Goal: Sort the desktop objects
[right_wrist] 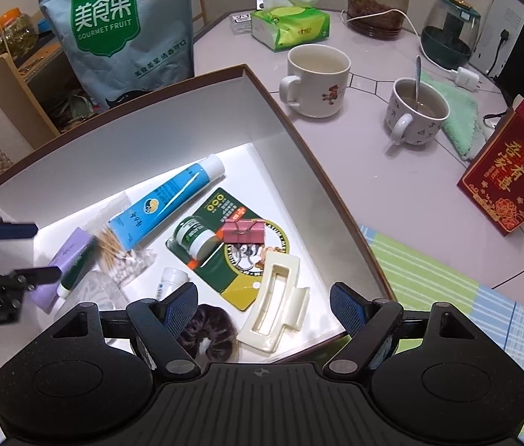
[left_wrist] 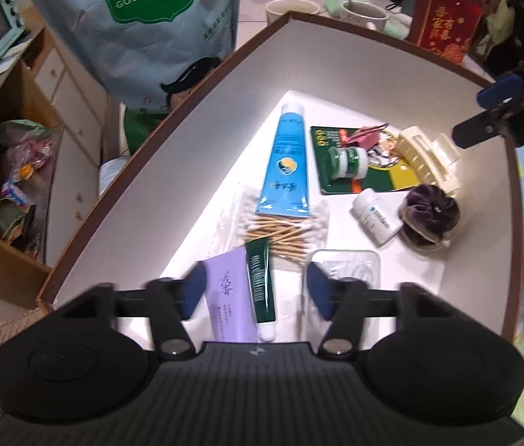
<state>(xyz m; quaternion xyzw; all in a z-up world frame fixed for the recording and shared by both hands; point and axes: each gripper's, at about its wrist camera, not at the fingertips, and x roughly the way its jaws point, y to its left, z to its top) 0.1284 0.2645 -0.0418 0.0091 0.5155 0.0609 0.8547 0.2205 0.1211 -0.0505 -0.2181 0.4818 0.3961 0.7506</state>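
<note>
Everything small sits inside the white box (right_wrist: 76, 171) — the blue tube (right_wrist: 167, 206) lies slanted near the far corner, cotton swabs (right_wrist: 122, 256) in their clear bag just beside its flat end, and the purple tube (right_wrist: 65, 260) and dark green tube (right_wrist: 76, 273) lie side by side at the left. On the green card (right_wrist: 247, 282) rest a green-capped jar (right_wrist: 195, 238) and a pink binder clip (right_wrist: 243, 232); the cream hair claw (right_wrist: 275, 303) overlaps the card's near edge, with the purple scrunchie (right_wrist: 206, 330) and a white bottle (right_wrist: 169, 282) close by.

So the small things are gathered in one box, loosely heaped rather than grouped. That fits a sort nearly finished by collecting, or a box about to be emptied and sorted — the pictures don't settle which. Mugs, a tissue pack and a red box stand outside on the table (right_wrist: 373, 171).

The left gripper (left_wrist: 256, 290) hovers over the purple and green tubes, jaws spread, clutching nothing. The right gripper (right_wrist: 264, 306) hangs above the hair claw and scrunchie, also wide apart and empty.
</note>
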